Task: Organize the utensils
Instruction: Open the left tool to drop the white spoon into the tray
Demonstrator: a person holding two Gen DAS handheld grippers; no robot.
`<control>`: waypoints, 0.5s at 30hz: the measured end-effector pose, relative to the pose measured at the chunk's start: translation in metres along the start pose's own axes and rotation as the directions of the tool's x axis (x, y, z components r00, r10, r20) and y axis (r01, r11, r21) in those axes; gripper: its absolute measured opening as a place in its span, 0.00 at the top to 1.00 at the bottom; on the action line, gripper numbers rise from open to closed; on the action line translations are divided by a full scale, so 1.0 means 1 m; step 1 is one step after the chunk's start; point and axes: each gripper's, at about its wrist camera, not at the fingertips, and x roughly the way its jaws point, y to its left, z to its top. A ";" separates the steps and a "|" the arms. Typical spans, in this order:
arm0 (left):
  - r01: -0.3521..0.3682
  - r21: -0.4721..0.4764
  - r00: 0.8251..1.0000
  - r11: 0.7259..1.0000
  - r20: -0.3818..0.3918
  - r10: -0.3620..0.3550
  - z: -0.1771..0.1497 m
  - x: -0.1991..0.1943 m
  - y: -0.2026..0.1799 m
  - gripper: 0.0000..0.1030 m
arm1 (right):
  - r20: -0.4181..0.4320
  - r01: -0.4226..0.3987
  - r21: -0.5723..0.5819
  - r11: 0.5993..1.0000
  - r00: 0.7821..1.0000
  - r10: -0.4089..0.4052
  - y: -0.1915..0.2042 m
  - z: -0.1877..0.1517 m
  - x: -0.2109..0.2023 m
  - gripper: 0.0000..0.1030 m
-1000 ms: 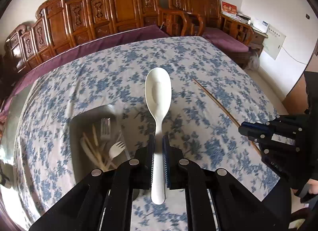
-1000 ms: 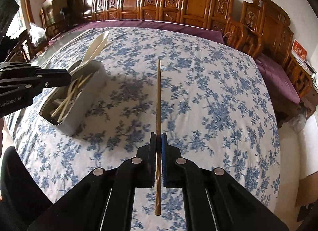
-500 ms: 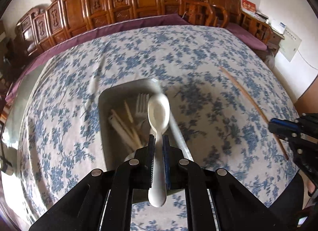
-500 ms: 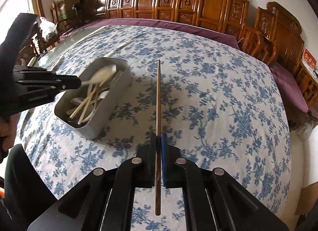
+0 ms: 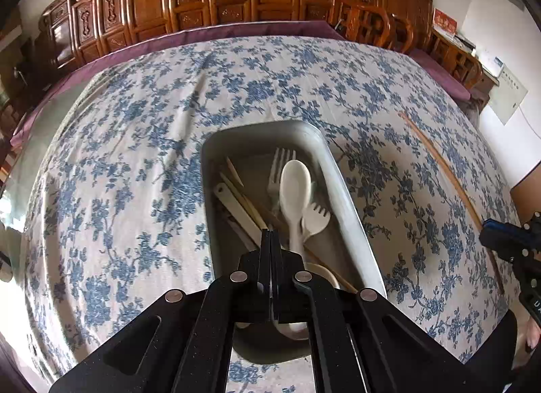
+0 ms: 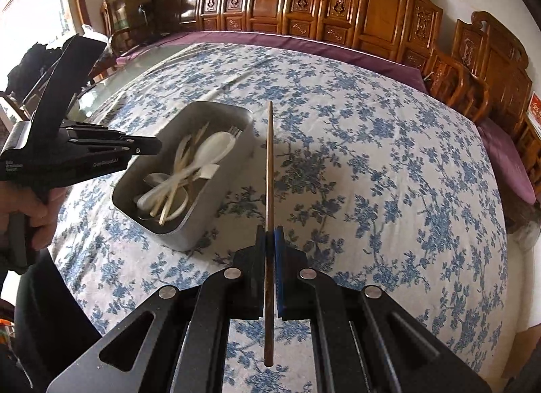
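Note:
A white spoon (image 5: 295, 187) lies in the metal tray (image 5: 339, 176) among a fork (image 5: 280, 165), a white spork (image 5: 316, 220) and several pale sticks. My left gripper (image 5: 270, 233) hangs just above the tray's near end. Its jaws are closing, pressed together with nothing between them. In the right wrist view the tray (image 6: 203, 220) sits left of centre with the left gripper (image 6: 159, 147) at its left rim and the spoon (image 6: 211, 149) inside. My right gripper (image 6: 270, 234) is shut on a brown wooden chopstick (image 6: 269, 156), which points away over the cloth to the right of the tray.
A blue-flowered cloth (image 5: 135, 163) covers the table. Carved wooden chairs (image 6: 372, 14) with purple cushions line the far side. A person's hand (image 6: 37, 210) holds the left gripper's handle. The right gripper (image 5: 490, 230) and its chopstick (image 5: 439, 163) show at the right of the left wrist view.
The spoon has left the left gripper and now lies in the tray; those jaws have come together. The left gripper moved over the tray and lower. The right gripper carried the chopstick closer to the tray.

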 end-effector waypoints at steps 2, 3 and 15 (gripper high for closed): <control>-0.004 -0.001 1.000 1.000 0.012 0.004 -0.001 -0.005 0.005 1.00 | 0.005 -0.019 -0.002 1.000 1.000 0.019 0.005 0.005 0.001 0.94; -0.007 -0.003 1.000 1.000 0.018 0.007 -0.002 -0.009 0.008 1.00 | 0.009 -0.031 -0.002 1.000 0.999 0.031 0.009 0.008 0.002 0.94; -0.015 -0.023 0.999 1.000 0.051 0.016 -0.015 -0.038 0.043 1.00 | 0.002 -0.129 -0.023 0.991 0.992 0.130 0.064 0.044 0.037 0.94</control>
